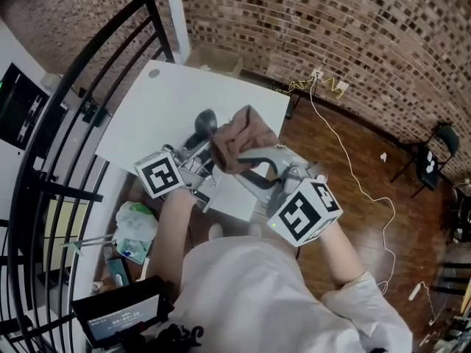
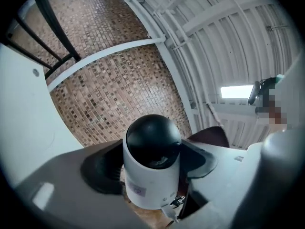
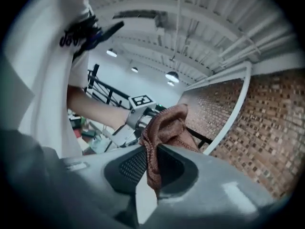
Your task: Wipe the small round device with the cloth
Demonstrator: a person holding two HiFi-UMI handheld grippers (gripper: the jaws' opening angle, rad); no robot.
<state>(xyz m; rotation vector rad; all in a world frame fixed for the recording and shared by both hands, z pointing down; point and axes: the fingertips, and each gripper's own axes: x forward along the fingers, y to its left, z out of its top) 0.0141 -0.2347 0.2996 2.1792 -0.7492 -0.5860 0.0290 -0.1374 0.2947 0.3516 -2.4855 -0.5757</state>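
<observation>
The small round device (image 2: 152, 161), a white body with a black dome, sits clamped between the jaws of my left gripper (image 2: 152, 173). In the head view the device (image 1: 204, 122) is held up over the white table (image 1: 162, 94) by the left gripper (image 1: 200, 144). My right gripper (image 3: 150, 168) is shut on a brown cloth (image 3: 164, 130) that bunches up above its jaws. From the head, the cloth (image 1: 239, 140) lies right against the device's right side, with the right gripper (image 1: 239, 160) beneath it. The device's right side is hidden by the cloth.
A black railing (image 1: 44, 190) runs along the left. A brick wall (image 1: 353, 35) stands behind the table. A white cable (image 1: 368, 190) trails over the wooden floor, and a black chair (image 1: 434, 149) stands at the right. Bags and clutter (image 1: 136, 226) lie under the table's near edge.
</observation>
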